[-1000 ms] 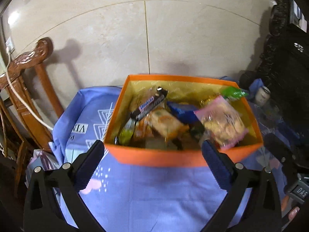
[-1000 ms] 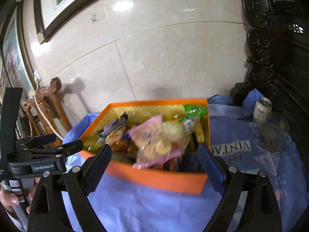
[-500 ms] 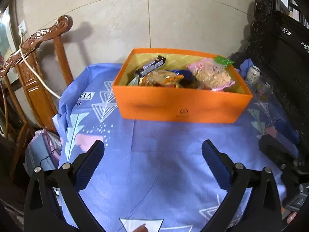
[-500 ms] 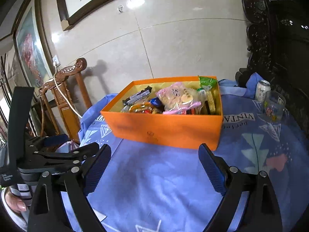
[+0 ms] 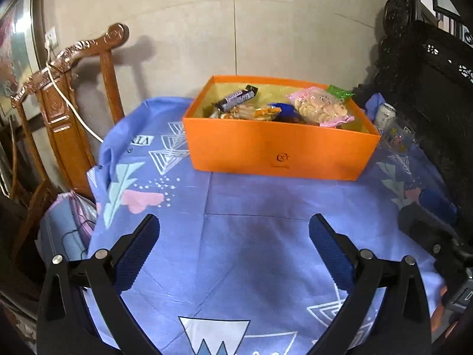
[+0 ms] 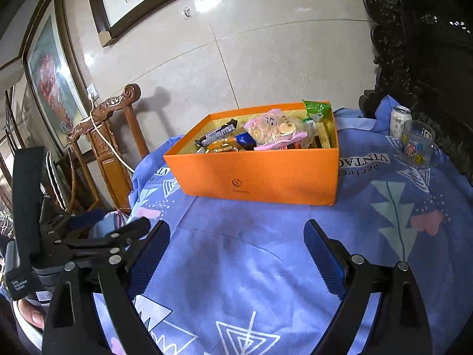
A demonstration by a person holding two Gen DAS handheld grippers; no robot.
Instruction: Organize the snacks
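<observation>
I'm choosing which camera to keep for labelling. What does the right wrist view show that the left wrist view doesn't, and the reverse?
Only the right wrist view shows the framed pictures on the wall and most of the left gripper. Only the left wrist view shows the pink bundle beside the table. Both show the orange box of snacks, the can, the glass cup, the wooden chair and the blue tablecloth.

left tool [image 5: 233,236]: black angular arms, silver round screw heads at the joints
left tool pads [image 5: 139,251]: dark blue, ribbed
right tool [image 6: 236,242]: same black frame, silver screws
right tool pads [image 6: 322,257]: dark blue, ribbed
left tool body, seen from the right wrist: black, white lettering, too small to read
</observation>
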